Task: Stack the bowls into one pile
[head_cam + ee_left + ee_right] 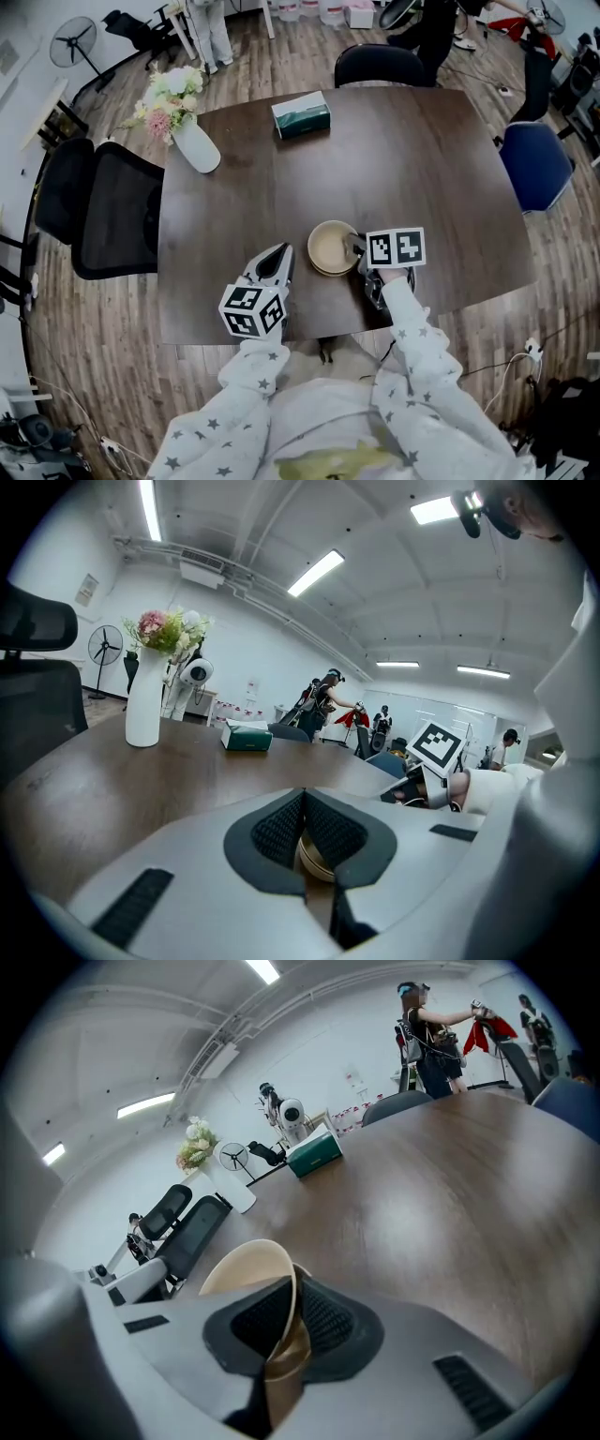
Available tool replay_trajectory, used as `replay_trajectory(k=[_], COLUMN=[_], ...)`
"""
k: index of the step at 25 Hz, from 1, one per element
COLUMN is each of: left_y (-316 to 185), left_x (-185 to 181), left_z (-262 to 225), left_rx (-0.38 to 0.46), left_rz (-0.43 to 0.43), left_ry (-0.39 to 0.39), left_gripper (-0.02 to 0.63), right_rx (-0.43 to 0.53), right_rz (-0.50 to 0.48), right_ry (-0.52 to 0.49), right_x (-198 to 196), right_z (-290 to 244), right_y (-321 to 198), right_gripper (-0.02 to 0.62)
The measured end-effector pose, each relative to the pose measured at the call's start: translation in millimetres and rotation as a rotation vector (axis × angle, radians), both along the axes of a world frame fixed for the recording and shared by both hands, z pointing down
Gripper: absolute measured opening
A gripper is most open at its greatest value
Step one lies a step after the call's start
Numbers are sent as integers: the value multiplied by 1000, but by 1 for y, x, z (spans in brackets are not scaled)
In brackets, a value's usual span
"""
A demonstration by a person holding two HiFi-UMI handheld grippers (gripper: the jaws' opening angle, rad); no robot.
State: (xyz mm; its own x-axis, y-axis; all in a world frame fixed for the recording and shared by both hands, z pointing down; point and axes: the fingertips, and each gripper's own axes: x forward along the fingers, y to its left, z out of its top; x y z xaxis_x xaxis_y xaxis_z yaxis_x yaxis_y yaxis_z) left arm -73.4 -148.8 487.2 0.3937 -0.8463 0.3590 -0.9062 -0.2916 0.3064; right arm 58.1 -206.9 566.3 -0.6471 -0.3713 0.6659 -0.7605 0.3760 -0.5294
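Observation:
A tan bowl (330, 247) sits on the dark wooden table (422, 150) near its front edge; a second rim under it suggests another bowl beneath. My right gripper (356, 248) is shut on the bowl's right rim. In the right gripper view the thin wall of the bowl (248, 1265) runs between the pads of that gripper (292, 1321). My left gripper (279, 258) lies just left of the bowl, its jaws together with nothing in them. In the left gripper view, part of the bowl (314, 860) shows beyond the closed tips of the left gripper (302, 808).
A green tissue box (301, 114) lies at the table's far side. A white vase of flowers (192, 141) stands at the far left corner. Black chairs (103, 206) stand to the left and at the far end, and a blue chair (536, 164) to the right.

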Motion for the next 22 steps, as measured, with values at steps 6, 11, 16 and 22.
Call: replay_trajectory(k=[6, 11, 16, 22], left_y=[2, 2, 4, 4], left_x=[5, 5, 4, 3], left_z=[7, 10, 11, 12], left_rx=[-19, -25, -30, -31], left_rz=[18, 23, 20, 21], left_ry=[3, 5, 7, 8], left_gripper=[25, 25, 25, 25], right_rx=[18, 35, 69, 117], right_rz=[-17, -23, -41, -51], right_ry=[43, 54, 78, 97], right_x=[1, -1, -4, -5], right_z=[7, 7, 5, 0], right_y=[3, 2, 3, 2], right_gripper=[42, 43, 49, 57])
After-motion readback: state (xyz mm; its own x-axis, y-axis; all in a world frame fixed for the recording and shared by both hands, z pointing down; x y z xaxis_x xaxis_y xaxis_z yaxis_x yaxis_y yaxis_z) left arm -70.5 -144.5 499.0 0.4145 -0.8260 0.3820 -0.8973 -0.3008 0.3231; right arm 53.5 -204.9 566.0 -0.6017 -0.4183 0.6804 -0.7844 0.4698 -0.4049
